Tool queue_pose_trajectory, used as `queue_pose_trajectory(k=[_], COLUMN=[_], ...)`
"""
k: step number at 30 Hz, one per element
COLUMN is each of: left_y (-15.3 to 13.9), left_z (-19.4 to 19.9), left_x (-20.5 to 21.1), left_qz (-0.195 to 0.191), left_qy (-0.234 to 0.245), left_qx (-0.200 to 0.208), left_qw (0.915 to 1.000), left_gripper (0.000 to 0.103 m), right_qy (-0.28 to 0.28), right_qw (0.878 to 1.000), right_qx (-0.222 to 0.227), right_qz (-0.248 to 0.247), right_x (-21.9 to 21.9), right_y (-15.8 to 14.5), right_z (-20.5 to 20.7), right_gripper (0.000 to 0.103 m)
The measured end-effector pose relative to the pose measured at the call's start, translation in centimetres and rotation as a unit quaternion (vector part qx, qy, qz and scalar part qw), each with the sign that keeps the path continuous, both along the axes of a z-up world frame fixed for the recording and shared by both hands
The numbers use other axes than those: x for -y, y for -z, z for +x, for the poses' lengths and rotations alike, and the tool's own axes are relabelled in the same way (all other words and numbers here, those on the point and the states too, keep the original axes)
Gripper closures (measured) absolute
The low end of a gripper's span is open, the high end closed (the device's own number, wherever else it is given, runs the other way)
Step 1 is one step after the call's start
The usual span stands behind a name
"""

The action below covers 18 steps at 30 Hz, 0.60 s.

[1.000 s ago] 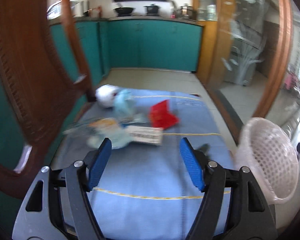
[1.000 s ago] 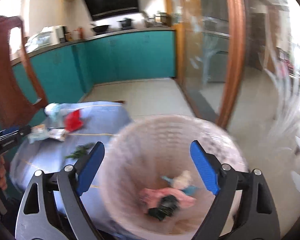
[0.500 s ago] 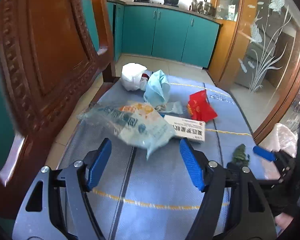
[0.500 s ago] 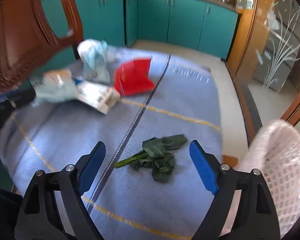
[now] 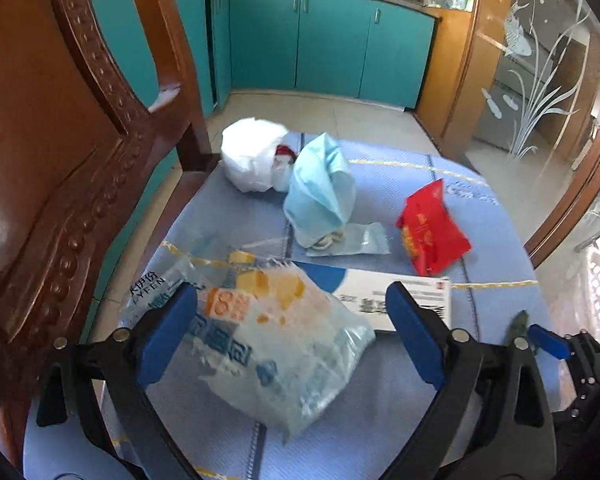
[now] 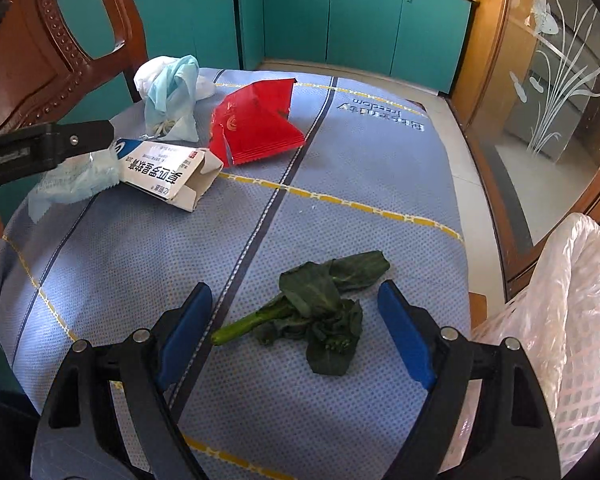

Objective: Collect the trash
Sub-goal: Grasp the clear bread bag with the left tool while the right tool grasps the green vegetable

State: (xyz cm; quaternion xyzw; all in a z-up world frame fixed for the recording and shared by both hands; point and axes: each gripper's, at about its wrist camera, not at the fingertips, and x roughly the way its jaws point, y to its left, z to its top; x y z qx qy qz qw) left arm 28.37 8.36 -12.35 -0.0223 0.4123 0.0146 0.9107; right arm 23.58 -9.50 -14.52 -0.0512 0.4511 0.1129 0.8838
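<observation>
My left gripper [image 5: 292, 330] is open, its pads on either side of a crumpled clear plastic bag with orange print [image 5: 276, 340] lying on the blue table cloth [image 5: 380, 420]. My right gripper [image 6: 294, 330] is open around a wilted green leafy vegetable [image 6: 314, 308] on the cloth [image 6: 140, 260]. Other trash lies beyond: a white carton [image 6: 168, 172], a red packet [image 6: 256, 124], a light blue bag [image 6: 172, 96] and a white bag [image 5: 252, 156]. The left gripper shows at the left edge of the right wrist view [image 6: 40, 148].
A white lattice basket lined with plastic [image 6: 564, 320] stands off the table's right edge. A carved wooden chair back [image 5: 60, 160] rises close on the left. Teal cabinets [image 5: 320, 40] and a glass door [image 5: 540, 100] are behind.
Both grippers have moved forward and lower. The left now straddles the clear plastic bag; the right has swung from the basket to the leafy vegetable.
</observation>
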Motion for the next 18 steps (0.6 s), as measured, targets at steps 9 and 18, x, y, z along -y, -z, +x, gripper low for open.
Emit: queue_pose_trajectory(k=[9,18], left_y=[2.3,3.9], left_z=[0.3,-1.0], left_x=[-0.2,0.6], left_qz=[0.000,0.018], left_qy=[0.017,0.019], left_qx=[-0.053,-0.077], left_qw=[0.9985,0.9966], left_gripper=[0.080,0.094], right_qy=[-0.002,-0.040], right_qw=[1.000,0.999], right_qx=[0.005,0.027], right_qz=[0.001,0.002], right_x=[0.1,-1.0], right_y=[0.0,-0.4], right_z=[-0.3,-1.4], right_gripper=[0.025,0.068])
